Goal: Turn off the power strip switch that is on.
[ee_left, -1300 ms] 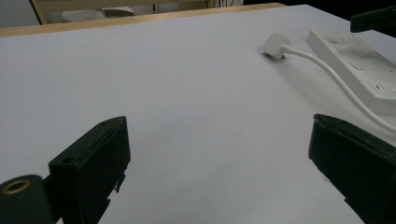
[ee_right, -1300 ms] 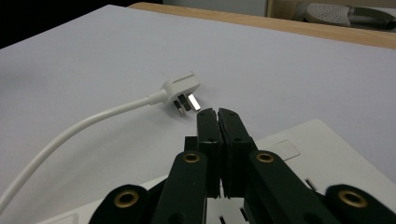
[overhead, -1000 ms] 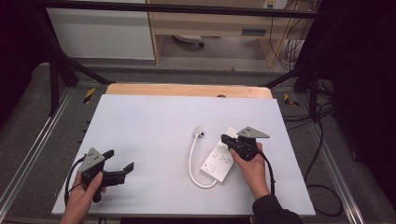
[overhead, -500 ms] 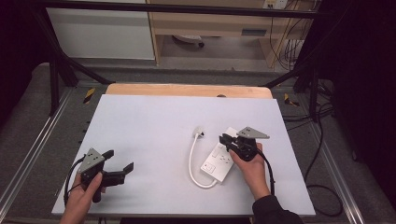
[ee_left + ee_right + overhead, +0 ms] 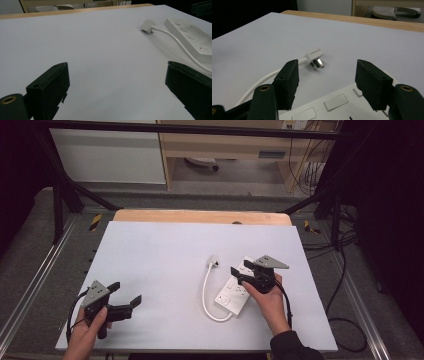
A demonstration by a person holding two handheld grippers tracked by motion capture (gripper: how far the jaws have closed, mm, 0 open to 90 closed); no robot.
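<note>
A white power strip lies right of the table's middle, and its white cable loops round to a plug lying on the table. My right gripper is over the strip's far end; its jaws have just been opening and now stand open with nothing between them. In the right gripper view the strip sits just under the right gripper, with the plug lying prongs up beyond it. My left gripper rests open at the table's front left. In the left gripper view it faces the plug and the strip.
A white sheet covers the table, and a wooden edge shows at the far side. Metal rails run along both sides of the table. Black cables trail on the floor at the right.
The right gripper's jaws have spread apart above the power strip. Both hands have kept their places, and the strip, cable and plug lie as before.
</note>
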